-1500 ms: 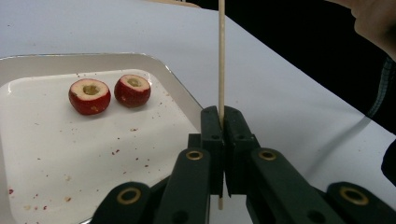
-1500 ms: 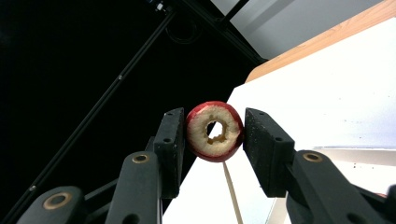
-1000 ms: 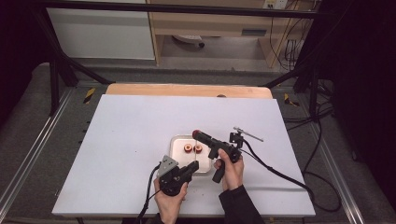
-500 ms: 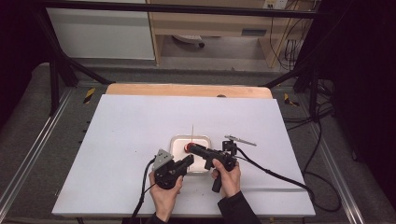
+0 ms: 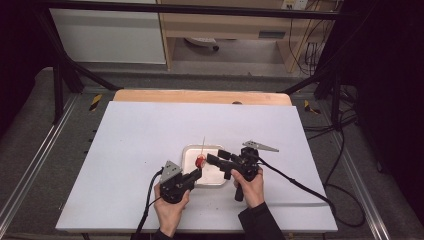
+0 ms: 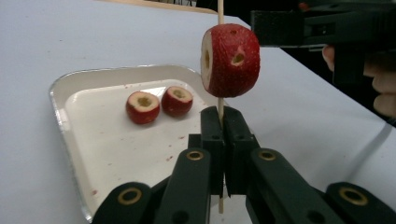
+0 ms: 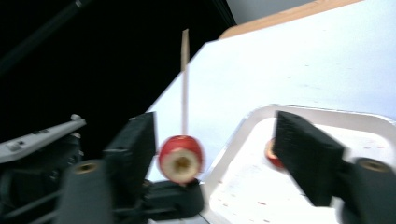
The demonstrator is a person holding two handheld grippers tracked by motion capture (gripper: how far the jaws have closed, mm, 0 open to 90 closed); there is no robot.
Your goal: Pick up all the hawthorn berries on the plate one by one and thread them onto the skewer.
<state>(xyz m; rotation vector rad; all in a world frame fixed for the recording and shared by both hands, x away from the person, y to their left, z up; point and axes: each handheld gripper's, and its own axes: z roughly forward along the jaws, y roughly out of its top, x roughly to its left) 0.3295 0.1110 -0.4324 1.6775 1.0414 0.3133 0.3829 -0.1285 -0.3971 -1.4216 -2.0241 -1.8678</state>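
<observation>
My left gripper is shut on the lower end of a thin wooden skewer and holds it upright over the near edge of a white tray. A red cored fruit piece is threaded on the skewer just above those jaws. My right gripper comes in from the right. Its jaws have just been opening and stand apart on either side of the fruit without pressing it. Two more fruit pieces lie in the tray.
The tray sits near the front middle of a white table. A wooden board edge runs along the back. Black cables trail from both grippers to the right and front. Metal frame rails flank the table.
The right gripper came down and left from above the tray with a fruit piece to the upright skewer. Its jaws have since spread apart, and the fruit stays on the skewer.
</observation>
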